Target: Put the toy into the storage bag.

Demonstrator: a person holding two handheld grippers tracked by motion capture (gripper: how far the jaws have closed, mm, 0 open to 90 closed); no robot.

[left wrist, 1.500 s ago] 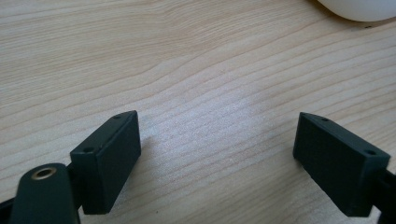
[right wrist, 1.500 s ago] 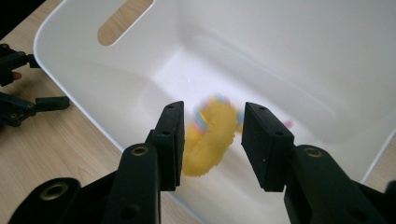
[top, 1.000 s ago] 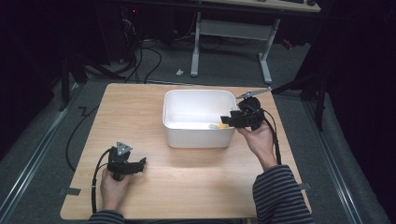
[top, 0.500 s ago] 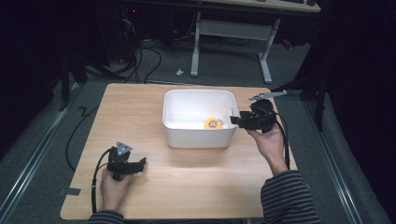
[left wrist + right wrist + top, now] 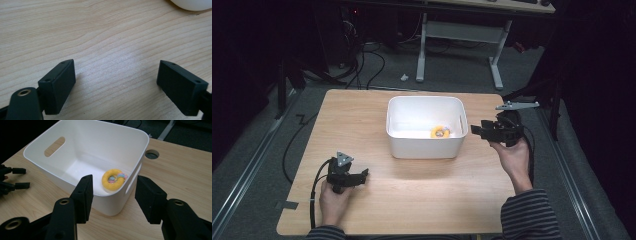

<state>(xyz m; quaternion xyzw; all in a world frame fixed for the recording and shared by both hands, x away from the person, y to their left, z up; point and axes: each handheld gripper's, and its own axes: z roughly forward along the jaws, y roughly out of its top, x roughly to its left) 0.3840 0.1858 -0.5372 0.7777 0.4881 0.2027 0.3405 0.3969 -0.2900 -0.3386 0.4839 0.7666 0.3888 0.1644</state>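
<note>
the yellow ring in the white bin looks light and soft; pinch across its band. your right gripper and left gripper both sit spread, holding nothing.

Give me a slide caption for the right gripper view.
Open right tool facing a white bin that holds a yellow ring toy.

A white plastic bin stands mid-desk; in its right end lies a yellow ring toy; right gripper just right of the bin; left gripper well to its front-left.

No text, label, brand or number can be read anywhere; the dim background may hide some.
</note>
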